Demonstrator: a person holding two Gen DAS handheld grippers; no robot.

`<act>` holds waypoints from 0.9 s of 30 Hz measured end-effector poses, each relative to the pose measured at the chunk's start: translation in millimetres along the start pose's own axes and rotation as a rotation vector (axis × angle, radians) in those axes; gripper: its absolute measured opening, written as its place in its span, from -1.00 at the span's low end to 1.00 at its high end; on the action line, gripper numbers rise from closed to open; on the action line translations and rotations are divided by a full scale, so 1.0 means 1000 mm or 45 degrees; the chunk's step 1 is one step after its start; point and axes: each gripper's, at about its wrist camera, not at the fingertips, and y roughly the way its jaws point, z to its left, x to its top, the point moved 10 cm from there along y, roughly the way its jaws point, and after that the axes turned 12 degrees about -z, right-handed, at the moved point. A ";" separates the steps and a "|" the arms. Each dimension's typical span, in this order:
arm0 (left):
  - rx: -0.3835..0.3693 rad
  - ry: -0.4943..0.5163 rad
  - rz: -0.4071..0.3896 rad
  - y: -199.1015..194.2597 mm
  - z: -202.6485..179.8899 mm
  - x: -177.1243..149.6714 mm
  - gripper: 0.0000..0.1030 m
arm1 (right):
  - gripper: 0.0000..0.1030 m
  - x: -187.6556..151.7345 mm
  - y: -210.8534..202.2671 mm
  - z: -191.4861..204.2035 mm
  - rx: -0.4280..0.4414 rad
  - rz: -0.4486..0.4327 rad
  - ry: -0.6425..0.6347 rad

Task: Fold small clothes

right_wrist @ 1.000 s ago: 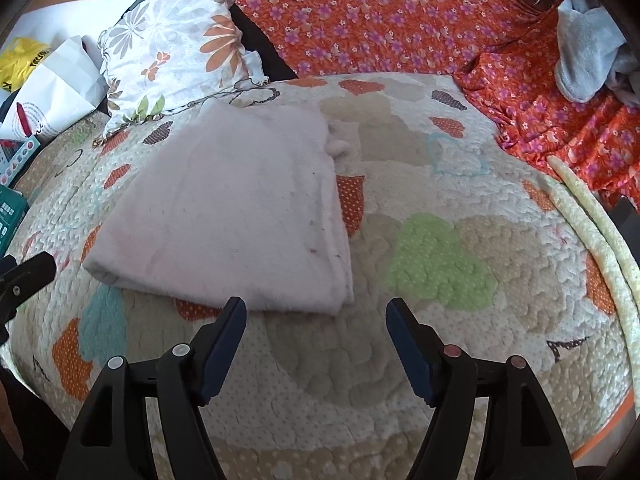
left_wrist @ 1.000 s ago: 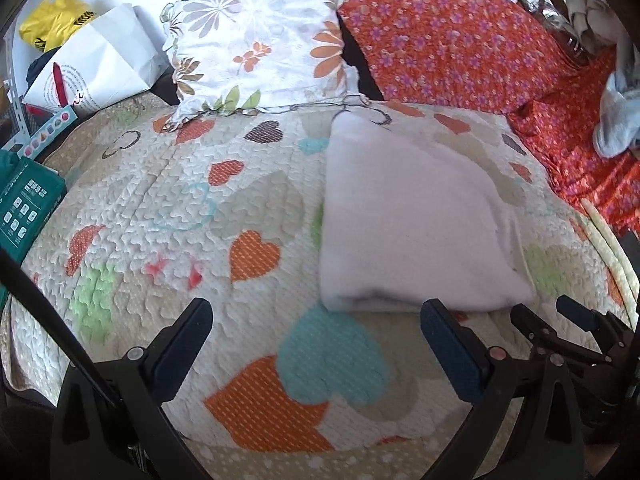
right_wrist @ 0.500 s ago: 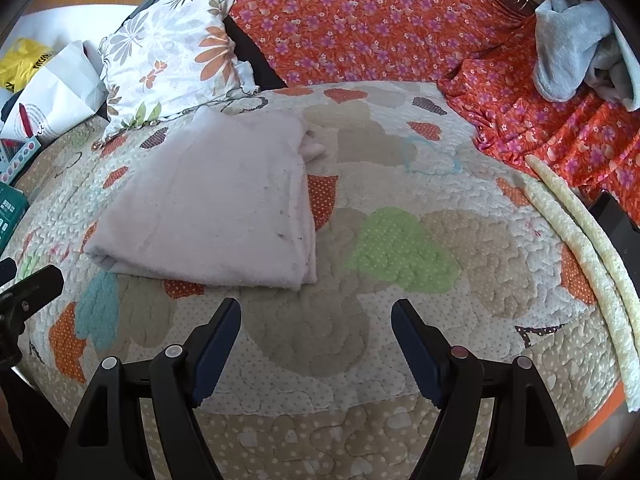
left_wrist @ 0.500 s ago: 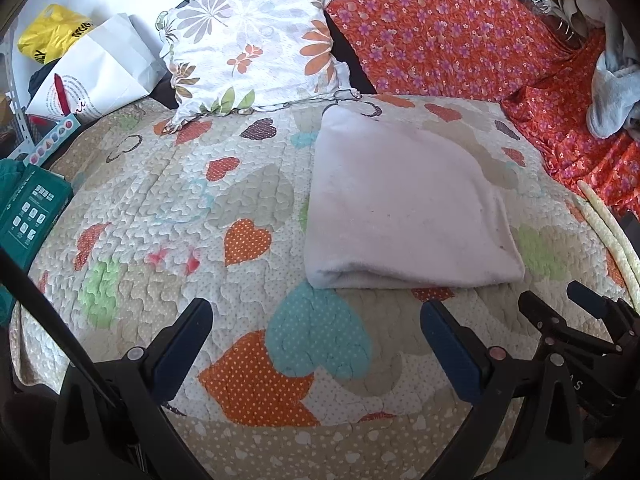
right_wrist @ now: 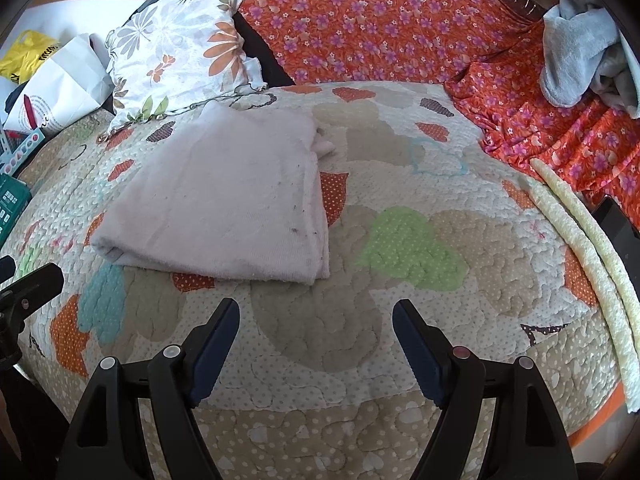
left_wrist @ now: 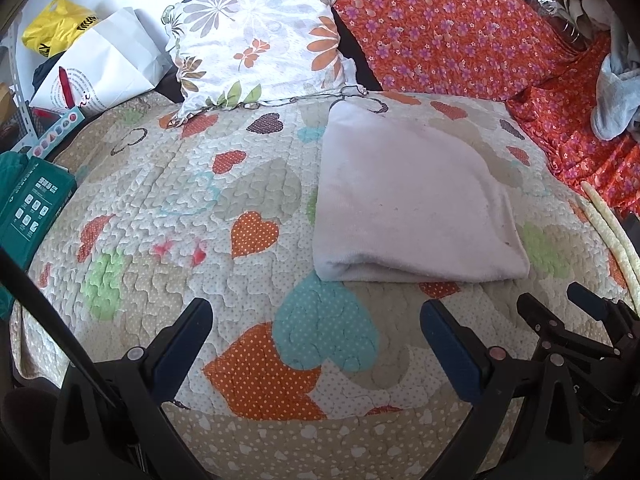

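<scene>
A pale pink garment (left_wrist: 408, 208) lies folded in a flat rectangle on the heart-patterned quilt (left_wrist: 192, 208); it also shows in the right wrist view (right_wrist: 224, 208). My left gripper (left_wrist: 316, 320) is open and empty, hovering over the quilt short of the garment's near folded edge. My right gripper (right_wrist: 316, 320) is open and empty, over the quilt (right_wrist: 400, 280) just right of the garment's near corner. The right gripper's black frame also shows at the lower right of the left wrist view (left_wrist: 576, 320).
A floral pillow (left_wrist: 256, 36) and an orange flowered cloth (left_wrist: 460, 36) lie at the back. A grey towel (right_wrist: 576, 48) sits far right. A white bag (left_wrist: 100, 68), a yellow bag (left_wrist: 56, 32) and a green box (left_wrist: 32, 204) are at the left. Foam strips (right_wrist: 588, 264) edge the right.
Both grippers have drawn back toward me from the folded garment, which now looks smaller and farther off. The garment itself has not moved. Both jaws stay open.
</scene>
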 end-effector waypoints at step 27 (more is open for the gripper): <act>0.002 -0.006 0.051 0.014 0.008 -0.009 1.00 | 0.64 -0.005 0.008 0.007 -0.001 0.020 -0.026</act>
